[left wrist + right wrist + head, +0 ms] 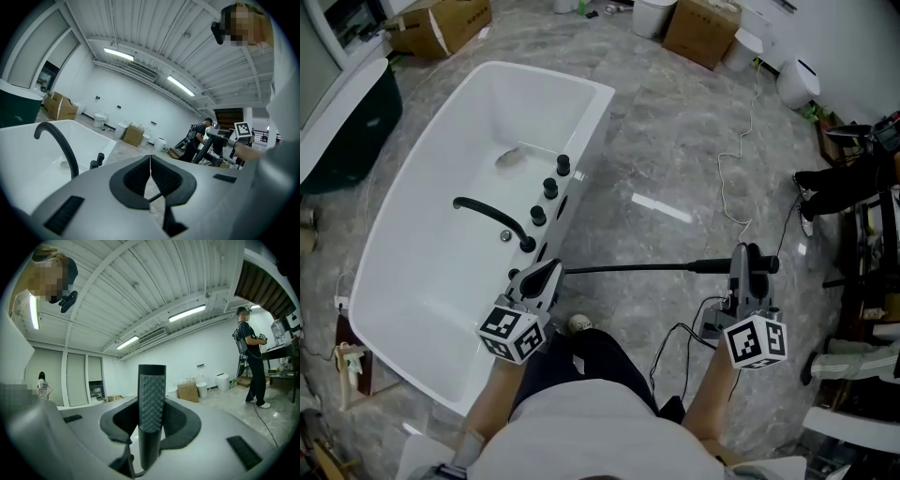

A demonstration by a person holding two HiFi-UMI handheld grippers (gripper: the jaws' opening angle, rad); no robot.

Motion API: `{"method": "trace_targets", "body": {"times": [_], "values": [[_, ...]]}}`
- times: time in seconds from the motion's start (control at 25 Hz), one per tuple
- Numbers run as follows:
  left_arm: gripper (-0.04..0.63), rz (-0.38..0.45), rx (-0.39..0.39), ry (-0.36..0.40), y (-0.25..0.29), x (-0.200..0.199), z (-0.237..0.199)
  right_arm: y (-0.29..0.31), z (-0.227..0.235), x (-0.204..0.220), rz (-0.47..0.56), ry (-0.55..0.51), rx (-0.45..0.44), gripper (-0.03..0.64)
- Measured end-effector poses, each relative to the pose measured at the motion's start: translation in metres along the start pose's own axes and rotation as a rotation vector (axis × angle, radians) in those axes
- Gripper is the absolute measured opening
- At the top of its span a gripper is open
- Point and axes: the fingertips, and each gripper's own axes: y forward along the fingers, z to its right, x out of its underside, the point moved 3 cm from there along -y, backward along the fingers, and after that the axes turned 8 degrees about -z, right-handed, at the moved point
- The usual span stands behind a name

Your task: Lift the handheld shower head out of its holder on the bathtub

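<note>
- Right gripper [748, 262] is held level at lower right, clamped on the shower head [151, 399] (hose [628, 268] stretched leftward).
- Left gripper [544, 277] is seen pinched shut, empty, beside the bathtub [591, 141] rim; open floor [675, 169] is found at upper right.

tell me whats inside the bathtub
Only a drain near the far end of the bathtub; the black spout arches over the basin. Otherwise it looks bare. The left gripper covers a bit of the near rim.
</note>
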Motion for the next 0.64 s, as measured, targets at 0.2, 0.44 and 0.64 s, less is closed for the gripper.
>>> {"method": "trace_targets", "body": {"times": [0.2, 0.44, 0.64], "values": [[0.012, 0.010, -0.003, -0.004, 0.002, -0.002, -0.001, 0.000, 0.006, -0.001, 0.008, 0.025, 0.011, 0.121], [0.012, 0.009, -0.008, -0.010, -0.004, 0.001, -0.007, -0.002, -0.002, -0.001, 0.016, 0.015, 0.013, 0.121], [0.012, 0.002, -0.004, -0.009, -0.008, 0.002, -0.011, -0.004, -0.005, 0.003, 0.009, 0.023, 0.021, 0.121]]}}
